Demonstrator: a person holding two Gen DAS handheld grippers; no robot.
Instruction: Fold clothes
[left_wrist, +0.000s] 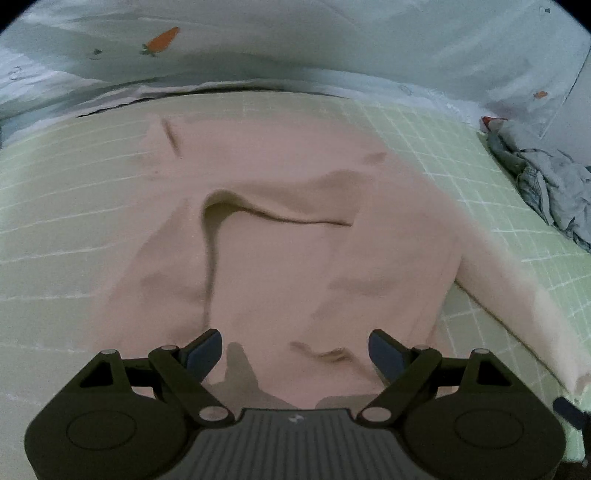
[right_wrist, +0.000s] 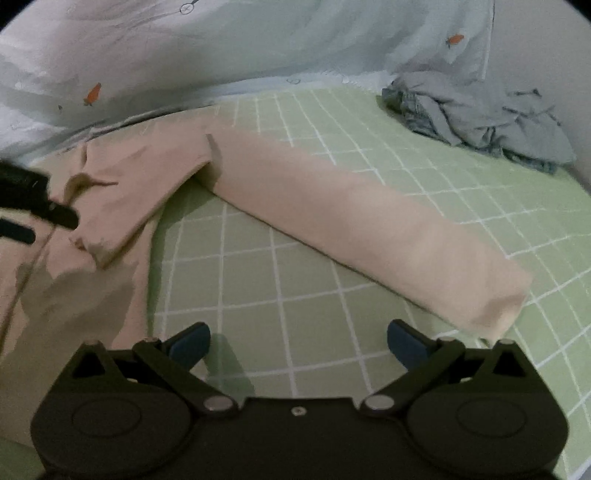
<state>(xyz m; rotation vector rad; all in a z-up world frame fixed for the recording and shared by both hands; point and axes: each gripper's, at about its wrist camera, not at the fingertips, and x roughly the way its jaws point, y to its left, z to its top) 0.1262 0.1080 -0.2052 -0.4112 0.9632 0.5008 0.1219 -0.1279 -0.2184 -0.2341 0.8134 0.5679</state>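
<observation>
A pale pink long-sleeved top (left_wrist: 280, 236) lies spread on a green checked bed sheet (left_wrist: 443, 147), with a raised fold across its middle. My left gripper (left_wrist: 295, 350) is open and empty, just above the top's near part. In the right wrist view the top's body (right_wrist: 122, 192) lies at the left and one sleeve (right_wrist: 369, 229) stretches out flat to the right. My right gripper (right_wrist: 298, 345) is open and empty over the green sheet (right_wrist: 295, 280), close to the sleeve's cuff end. The left gripper shows at that view's left edge (right_wrist: 33, 203).
A crumpled grey-blue garment (left_wrist: 546, 184) lies at the bed's right side; it also shows in the right wrist view (right_wrist: 480, 118). A pale blue duvet with carrot prints (left_wrist: 258, 44) is bunched along the far side (right_wrist: 184, 55).
</observation>
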